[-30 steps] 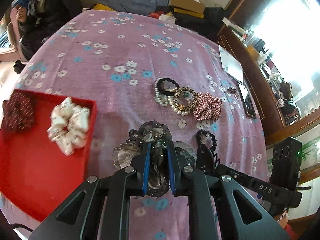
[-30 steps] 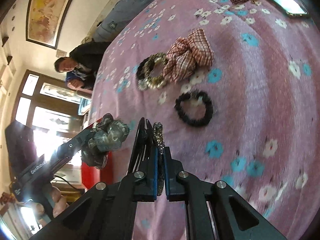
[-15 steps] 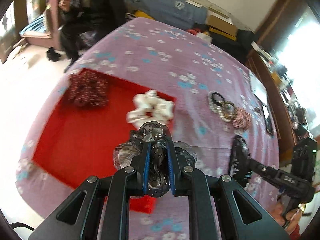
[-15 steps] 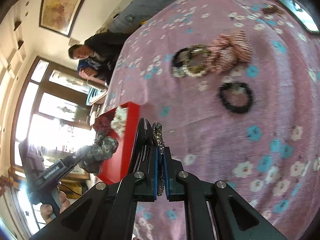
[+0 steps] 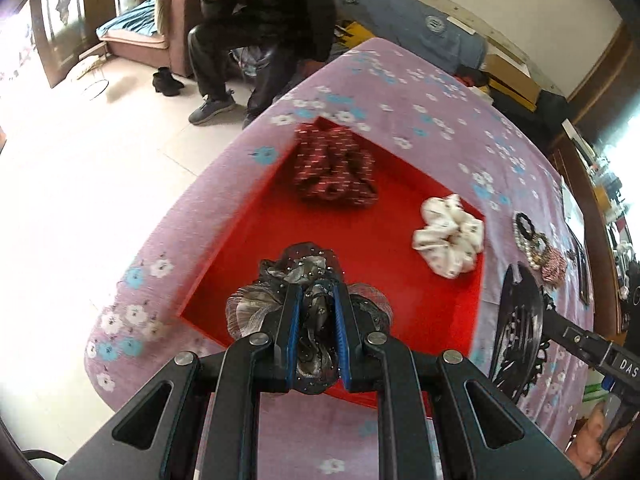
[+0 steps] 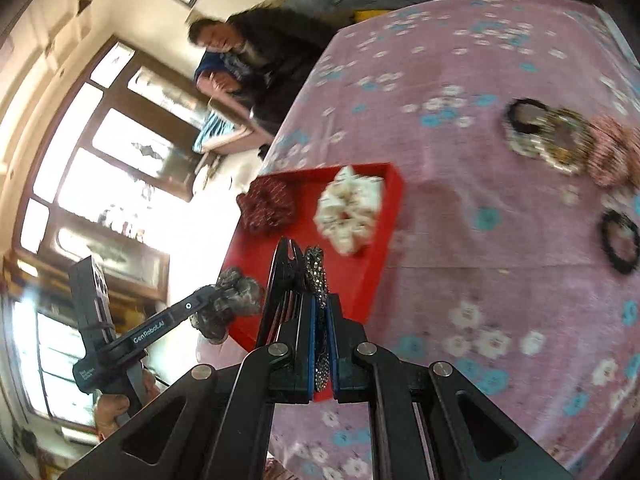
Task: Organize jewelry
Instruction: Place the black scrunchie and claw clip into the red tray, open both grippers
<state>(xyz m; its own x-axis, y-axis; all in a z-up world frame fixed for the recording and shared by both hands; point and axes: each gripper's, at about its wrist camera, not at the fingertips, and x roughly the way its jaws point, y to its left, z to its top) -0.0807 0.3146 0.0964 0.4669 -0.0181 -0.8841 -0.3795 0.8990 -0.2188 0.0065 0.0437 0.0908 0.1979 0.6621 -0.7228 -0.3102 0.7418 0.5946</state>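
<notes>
My left gripper (image 5: 316, 300) is shut on a grey sequinned scrunchie (image 5: 298, 270) and holds it over the near part of the red tray (image 5: 372, 248). The tray holds a dark red patterned scrunchie (image 5: 334, 170) and a white scrunchie (image 5: 448, 236). My right gripper (image 6: 319, 304) is shut on a black rhinestone hair comb (image 6: 316, 272) at the tray's near corner (image 6: 372, 276); the comb also shows in the left wrist view (image 5: 516, 320). A black hair tie (image 6: 620, 246), pearl and bead bracelets (image 6: 560, 140) and a plaid scrunchie (image 6: 612, 152) lie on the cloth.
The table has a pink flowered cloth (image 6: 460, 80). A person in dark clothes (image 5: 260, 4) sits on a sofa beyond the far edge. The tiled floor (image 5: 80, 168) lies left of the table. A wooden cabinet (image 5: 592, 184) runs along the right.
Both grippers have swung left from the loose jewelry toward the red tray. The grey scrunchie now hangs over the tray; the comb has come to the tray's near corner.
</notes>
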